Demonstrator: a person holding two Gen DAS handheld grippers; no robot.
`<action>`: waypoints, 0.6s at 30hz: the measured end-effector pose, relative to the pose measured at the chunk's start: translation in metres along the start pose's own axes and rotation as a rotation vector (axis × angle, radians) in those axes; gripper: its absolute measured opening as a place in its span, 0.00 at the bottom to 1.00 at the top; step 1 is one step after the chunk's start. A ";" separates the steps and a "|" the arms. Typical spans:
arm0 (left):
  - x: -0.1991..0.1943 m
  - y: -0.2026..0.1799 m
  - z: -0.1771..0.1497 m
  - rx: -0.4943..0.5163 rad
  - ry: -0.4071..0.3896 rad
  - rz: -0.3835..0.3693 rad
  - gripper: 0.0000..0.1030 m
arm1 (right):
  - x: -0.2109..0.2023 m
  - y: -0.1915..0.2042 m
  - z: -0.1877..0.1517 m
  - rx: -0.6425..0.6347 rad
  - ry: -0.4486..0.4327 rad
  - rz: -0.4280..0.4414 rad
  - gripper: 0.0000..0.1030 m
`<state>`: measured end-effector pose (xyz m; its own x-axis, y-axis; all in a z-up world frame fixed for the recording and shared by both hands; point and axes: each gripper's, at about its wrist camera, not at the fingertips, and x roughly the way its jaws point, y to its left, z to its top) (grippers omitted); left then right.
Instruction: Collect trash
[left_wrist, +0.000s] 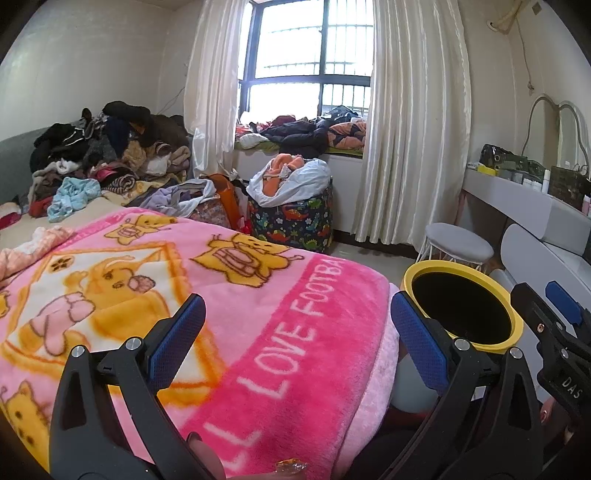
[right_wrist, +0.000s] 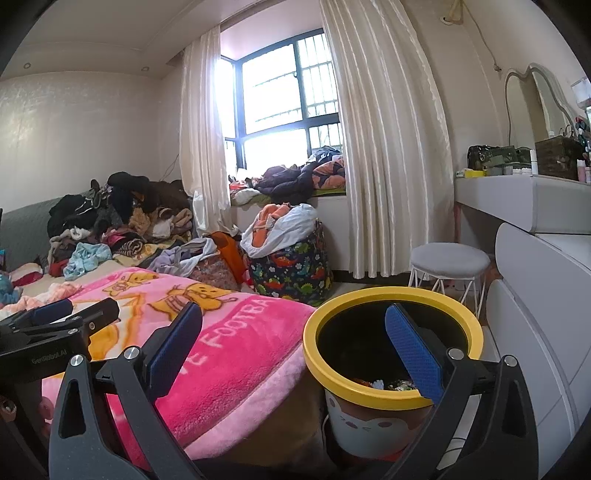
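Observation:
A yellow-rimmed trash bin (right_wrist: 391, 395) with a white cartoon body stands on the floor beside the bed; scraps of trash (right_wrist: 380, 384) lie at its bottom. My right gripper (right_wrist: 295, 347) is open and empty, its right finger over the bin's mouth. My left gripper (left_wrist: 297, 334) is open above the pink blanket (left_wrist: 303, 369), holding nothing. In the left wrist view the bin (left_wrist: 491, 347) shows at right, its inside dark. A crumpled clear-and-orange wrapper (left_wrist: 290, 466) lies on the blanket at the frame's bottom edge, below the left gripper.
Piled clothes (left_wrist: 110, 147) cover the far bed. A dinosaur-print hamper (left_wrist: 291, 218) stands by the window. A grey stool (right_wrist: 448, 264) and a white dressing table (right_wrist: 524, 206) with bottles and boxes line the right side.

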<state>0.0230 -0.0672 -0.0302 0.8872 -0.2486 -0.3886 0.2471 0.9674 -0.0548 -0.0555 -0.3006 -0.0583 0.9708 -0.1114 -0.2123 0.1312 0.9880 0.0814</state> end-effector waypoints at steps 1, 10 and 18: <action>0.000 0.000 0.000 0.002 -0.001 0.001 0.90 | 0.000 0.000 0.000 0.000 -0.001 -0.002 0.94; 0.000 -0.002 -0.001 0.001 -0.002 0.004 0.90 | -0.001 0.001 0.000 0.003 -0.002 -0.008 0.94; 0.000 -0.002 -0.001 -0.002 -0.004 0.002 0.90 | -0.001 0.001 0.000 0.008 -0.002 -0.006 0.94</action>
<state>0.0223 -0.0689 -0.0308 0.8890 -0.2474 -0.3852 0.2450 0.9679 -0.0561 -0.0560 -0.2997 -0.0577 0.9705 -0.1173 -0.2106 0.1383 0.9865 0.0882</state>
